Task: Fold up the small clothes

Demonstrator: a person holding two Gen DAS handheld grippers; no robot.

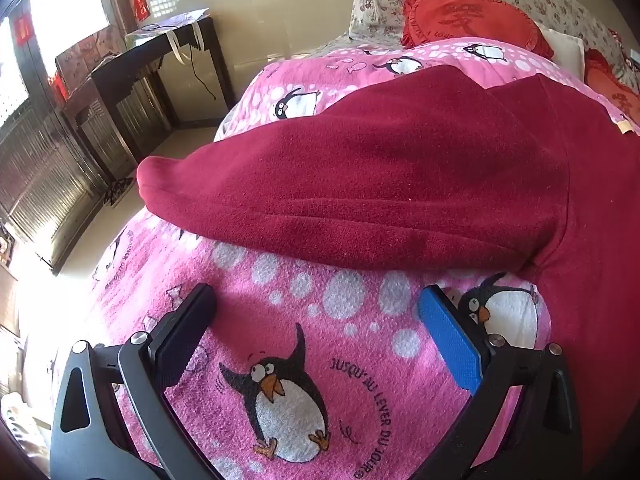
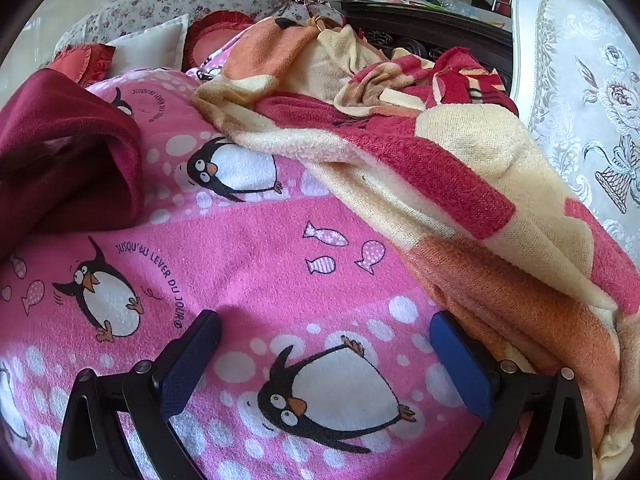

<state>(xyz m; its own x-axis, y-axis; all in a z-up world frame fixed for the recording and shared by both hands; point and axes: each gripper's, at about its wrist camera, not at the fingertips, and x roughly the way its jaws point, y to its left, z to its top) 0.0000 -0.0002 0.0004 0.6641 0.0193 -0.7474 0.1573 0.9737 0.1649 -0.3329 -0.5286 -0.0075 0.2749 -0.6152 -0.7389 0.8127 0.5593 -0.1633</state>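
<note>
One garment (image 1: 380, 176), a dark red fleece top, lies flat on the bedspread (image 1: 280, 320), spread out so that its parts can be folded over. In the left wrist view its sleeve (image 1: 320, 184) extends to the left, cuff at the far left, with the body at the right. The nap is thick and matte; the fabric probably drapes heavily and holds a crease poorly. In the right wrist view the garment (image 2: 68, 152) sits at the left, its edge rolled.

The left gripper (image 1: 316, 312) is released, jaws wide apart, above the bedspread just near of the sleeve, probably staged for a pinch. The right gripper (image 2: 324, 340) is also released and grasps nothing, well apart from the garment. A striped blanket (image 2: 460, 184) lies bunched at the right.
</note>
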